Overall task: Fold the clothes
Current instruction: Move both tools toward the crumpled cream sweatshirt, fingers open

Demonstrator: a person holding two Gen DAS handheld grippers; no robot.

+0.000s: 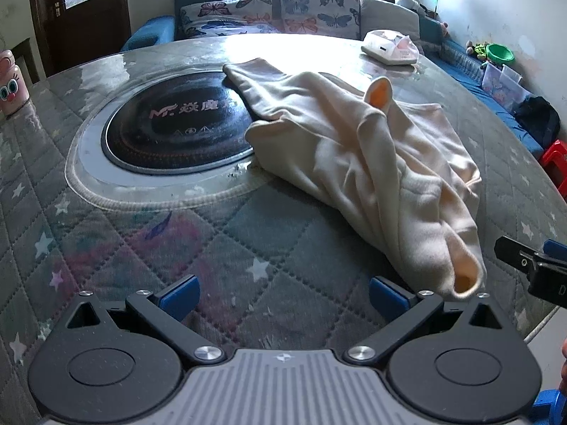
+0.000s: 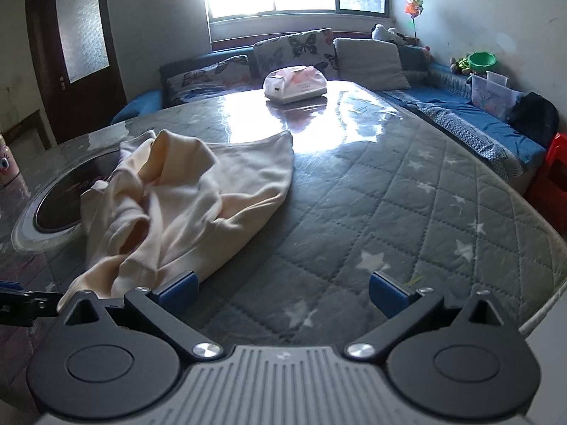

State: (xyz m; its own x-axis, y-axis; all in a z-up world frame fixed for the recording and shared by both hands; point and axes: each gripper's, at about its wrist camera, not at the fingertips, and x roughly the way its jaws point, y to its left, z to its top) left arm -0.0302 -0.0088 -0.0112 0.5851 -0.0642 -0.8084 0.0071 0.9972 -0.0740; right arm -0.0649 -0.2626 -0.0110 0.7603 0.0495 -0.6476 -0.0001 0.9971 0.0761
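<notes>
Round table with quilted star cover [image 2: 407, 191], built-in induction cooker [image 1: 177, 124], tissue box [image 2: 296, 85], butterfly cushions [image 1: 312, 7], green bowl [image 2: 481, 59]

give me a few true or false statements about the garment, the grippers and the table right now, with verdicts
1. The cream garment lies crumpled, not folded. True.
2. The left gripper is shut on a sleeve. False: its jaws stand open with only the quilted table cover between them.
3. Part of the garment overlaps the round black cooktop set into the table. True.
4. The right gripper holds the garment's hem. False: its jaws are open and grip nothing; the cloth only lies near its left jaw.
5. The tissue box sits on the garment. False: it stands apart, farther back on the table.
</notes>
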